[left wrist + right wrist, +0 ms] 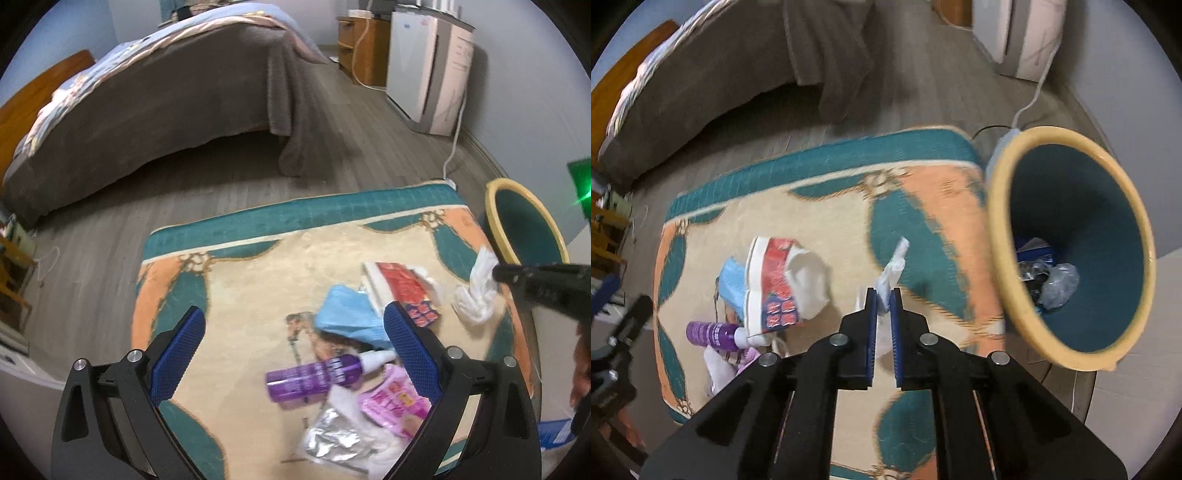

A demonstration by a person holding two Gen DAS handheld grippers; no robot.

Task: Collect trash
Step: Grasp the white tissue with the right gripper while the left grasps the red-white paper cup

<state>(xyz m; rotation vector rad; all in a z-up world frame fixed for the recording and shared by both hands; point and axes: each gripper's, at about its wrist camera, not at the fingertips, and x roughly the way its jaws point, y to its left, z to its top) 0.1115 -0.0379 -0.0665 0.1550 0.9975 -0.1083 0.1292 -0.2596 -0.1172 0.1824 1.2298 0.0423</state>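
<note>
Trash lies on a patterned rug (pixel 258 280): a purple bottle (pixel 314 376), a red and white package (pixel 399 291), a blue cloth (pixel 347 314), a pink wrapper (pixel 395 402) and a silver foil bag (pixel 332 439). My left gripper (pixel 295 358) is open above the bottle. My right gripper (pixel 884 295) is shut on a white crumpled tissue (pixel 892 273) and holds it above the rug, left of the teal bin with a yellow rim (pixel 1001 236). The tissue (pixel 476 291) and bin (pixel 495 218) also show in the left wrist view. The bin holds plastic trash (pixel 1052 280).
A bed with a grey blanket (pixel 166 96) stands behind the rug. A white appliance (pixel 428 66) and a wooden nightstand (pixel 362 44) stand by the far wall, with a white cable (pixel 458 140) on the floor. Wooden furniture (pixel 11 266) is at the left.
</note>
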